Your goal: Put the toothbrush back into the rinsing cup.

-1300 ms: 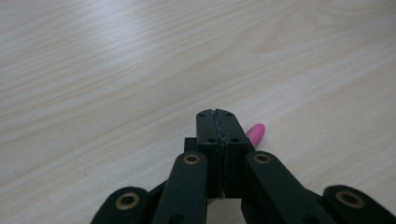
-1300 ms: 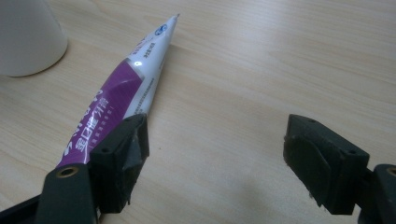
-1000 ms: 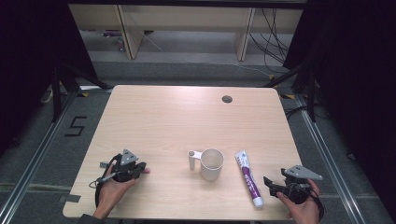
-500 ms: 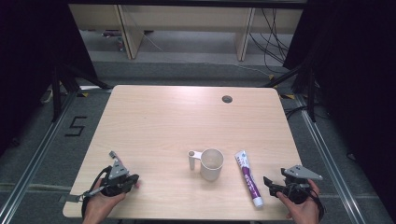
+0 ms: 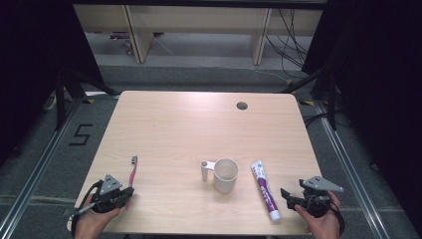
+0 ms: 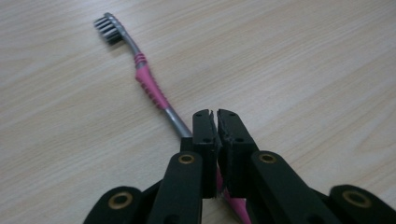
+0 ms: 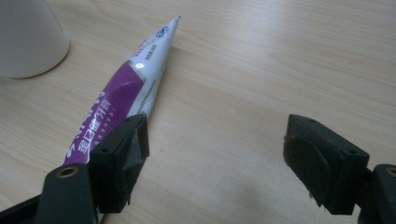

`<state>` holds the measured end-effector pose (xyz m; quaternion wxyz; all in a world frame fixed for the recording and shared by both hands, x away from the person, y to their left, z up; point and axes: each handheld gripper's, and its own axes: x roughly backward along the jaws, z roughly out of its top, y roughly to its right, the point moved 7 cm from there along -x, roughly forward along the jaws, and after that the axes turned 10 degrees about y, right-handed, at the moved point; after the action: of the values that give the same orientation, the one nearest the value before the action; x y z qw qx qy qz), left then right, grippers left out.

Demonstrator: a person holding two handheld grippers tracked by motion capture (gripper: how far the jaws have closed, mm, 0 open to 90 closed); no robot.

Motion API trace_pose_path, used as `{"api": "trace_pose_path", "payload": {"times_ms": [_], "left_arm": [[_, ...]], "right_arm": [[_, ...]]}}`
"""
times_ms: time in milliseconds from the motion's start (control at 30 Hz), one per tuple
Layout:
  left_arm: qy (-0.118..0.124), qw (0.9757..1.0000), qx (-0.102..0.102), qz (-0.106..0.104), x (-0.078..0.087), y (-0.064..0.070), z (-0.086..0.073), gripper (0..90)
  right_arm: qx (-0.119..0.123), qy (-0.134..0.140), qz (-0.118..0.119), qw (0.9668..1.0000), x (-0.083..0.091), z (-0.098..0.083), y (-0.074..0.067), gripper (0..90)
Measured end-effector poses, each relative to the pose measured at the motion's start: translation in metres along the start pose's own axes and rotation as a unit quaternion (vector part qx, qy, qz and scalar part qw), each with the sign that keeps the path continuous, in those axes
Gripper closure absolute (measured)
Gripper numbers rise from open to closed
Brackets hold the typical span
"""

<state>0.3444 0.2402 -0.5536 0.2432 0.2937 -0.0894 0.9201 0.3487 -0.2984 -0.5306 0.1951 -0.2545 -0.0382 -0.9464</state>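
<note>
A pink and grey toothbrush point(image 5: 132, 172) lies flat near the table's front left, bristles pointing away from me. My left gripper point(image 5: 127, 191) sits at its near end. In the left gripper view the jaws point(image 6: 215, 116) are shut tip to tip, and the toothbrush point(image 6: 149, 86) handle runs slantwise beneath them. A white cup point(image 5: 225, 175) with a handle stands upright at front centre. Right of it lies a purple and white toothpaste tube point(image 5: 263, 189). My right gripper point(image 5: 287, 195) stands open just right of the tube's near end, with its left jaw beside the tube point(image 7: 116, 98) and bare table between the jaws point(image 7: 217, 130).
The cup point(image 7: 28, 37) shows at the upper left of the right gripper view. A round cable hole point(image 5: 242, 105) sits near the far right edge of the wooden table point(image 5: 199, 124). Both hands rest at the table's front edge.
My left gripper has drawn back toward the front left corner, uncovering the toothbrush on the table. The right gripper has stayed put.
</note>
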Motion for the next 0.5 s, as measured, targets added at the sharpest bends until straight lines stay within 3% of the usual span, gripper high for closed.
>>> {"api": "trace_pose_path", "payload": {"times_ms": [100,167,200,267,300,467,500], "left_arm": [[0.012,0.9998,0.009,0.008,0.001,-0.004,0.005,78.7],[0.004,1.0,0.001,0.005,0.002,-0.006,0.007,73.4],[0.01,0.9999,0.009,0.008,0.0,-0.006,0.01,73.4],[0.006,0.9999,0.006,0.009,0.0,-0.009,0.014,64.4],[0.008,0.9997,0.016,0.017,-0.002,-0.011,0.018,61.4],[-0.016,0.9991,0.028,0.027,-0.009,-0.02,0.024,54.1],[-0.024,0.999,0.028,0.025,-0.01,-0.021,0.025,53.4]], "right_arm": [[0.004,0.0,0.0,1.0,0.0,0.0,0.0,23.6],[0.002,0.001,0.001,1.0,0.0,0.0,0.0,23.7],[0.003,0.0,-0.001,1.0,0.0,0.0,0.0,23.6],[0.021,0.005,0.001,0.9998,-0.001,0.001,0.003,23.7],[0.021,0.005,0.001,0.9998,-0.001,0.001,0.003,23.7],[0.023,0.005,0.002,0.9997,-0.001,0.001,0.003,23.7],[0.008,0.001,0.002,1.0,-0.001,0.0,0.0,23.6]]}}
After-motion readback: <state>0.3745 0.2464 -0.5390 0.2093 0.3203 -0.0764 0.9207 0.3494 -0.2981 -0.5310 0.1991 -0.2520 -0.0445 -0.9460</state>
